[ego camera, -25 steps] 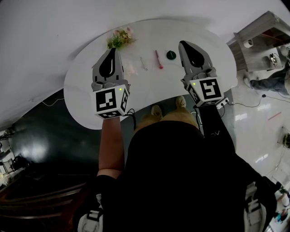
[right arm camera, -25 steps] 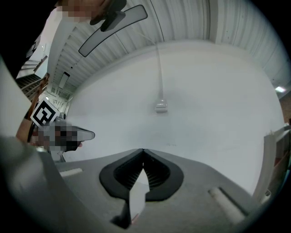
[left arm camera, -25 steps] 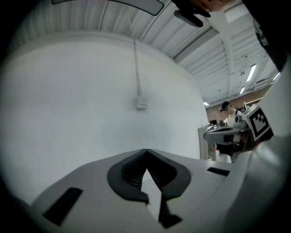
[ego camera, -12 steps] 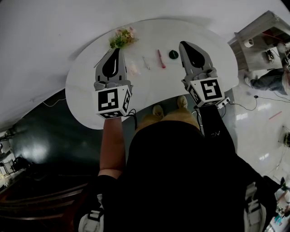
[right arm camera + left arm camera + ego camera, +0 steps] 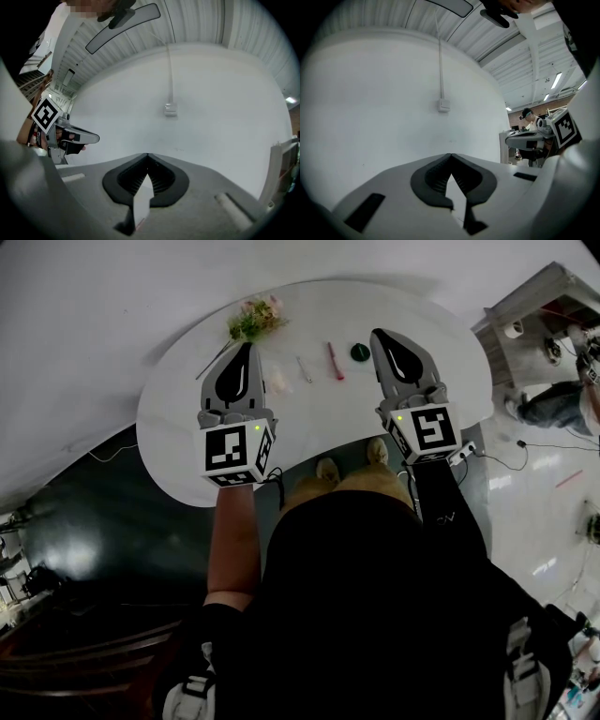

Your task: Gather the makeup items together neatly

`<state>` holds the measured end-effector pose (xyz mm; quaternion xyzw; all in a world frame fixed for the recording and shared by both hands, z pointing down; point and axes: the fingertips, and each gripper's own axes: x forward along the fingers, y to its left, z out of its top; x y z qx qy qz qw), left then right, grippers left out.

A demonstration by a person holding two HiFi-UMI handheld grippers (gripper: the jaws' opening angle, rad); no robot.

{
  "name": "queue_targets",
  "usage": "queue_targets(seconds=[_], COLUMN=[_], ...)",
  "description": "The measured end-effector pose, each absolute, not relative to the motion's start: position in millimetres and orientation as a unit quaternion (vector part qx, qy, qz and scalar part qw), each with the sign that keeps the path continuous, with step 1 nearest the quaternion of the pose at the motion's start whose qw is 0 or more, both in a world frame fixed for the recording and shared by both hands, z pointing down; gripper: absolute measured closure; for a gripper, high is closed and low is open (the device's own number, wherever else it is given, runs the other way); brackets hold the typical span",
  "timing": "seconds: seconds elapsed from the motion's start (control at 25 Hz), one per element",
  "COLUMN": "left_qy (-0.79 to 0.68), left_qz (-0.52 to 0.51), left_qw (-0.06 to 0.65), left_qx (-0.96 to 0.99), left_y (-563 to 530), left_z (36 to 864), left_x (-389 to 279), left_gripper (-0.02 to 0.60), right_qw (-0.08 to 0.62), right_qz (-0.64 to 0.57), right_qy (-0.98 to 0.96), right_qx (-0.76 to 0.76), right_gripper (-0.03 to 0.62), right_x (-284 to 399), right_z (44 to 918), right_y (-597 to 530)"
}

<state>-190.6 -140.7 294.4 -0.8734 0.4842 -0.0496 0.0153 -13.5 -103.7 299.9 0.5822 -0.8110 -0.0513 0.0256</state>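
We hold left claw [image 5: 247,348] and right claw [image 5: 377,335] closed, empty, over white oval desk [image 5: 178,427]; risk: closed tips could knock slim pink stick [image 5: 334,362] astray.

Table [image 5: 169,427]: near and left parts bare; flowers [image 5: 251,320], brush [image 5: 303,369], pink stick [image 5: 333,362] and green disc [image 5: 358,352] line the far edge.

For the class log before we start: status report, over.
Left gripper, right gripper: jaws shut, empty. Scattered on white table: pink stick, dark round pot, small silver piece. Flower sprig at far edge, nothing blocking.
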Motion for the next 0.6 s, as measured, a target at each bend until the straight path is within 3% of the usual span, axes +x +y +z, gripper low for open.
queue_targets(seconds=[0.6], left_qy=[0.474], left_qz=[-0.024], left_qw=[0.008], left_qx=[-0.88], left_y=[-123], left_z=[292], left_x=[-189], left_gripper=[0.572], right_qw=[0.031], right_qz=[-0.05], right_qy=[-0.817], right_qx=[0.574], right_gripper=[0.589], right_x=[-20], right_z=[304], right_y=[-90])
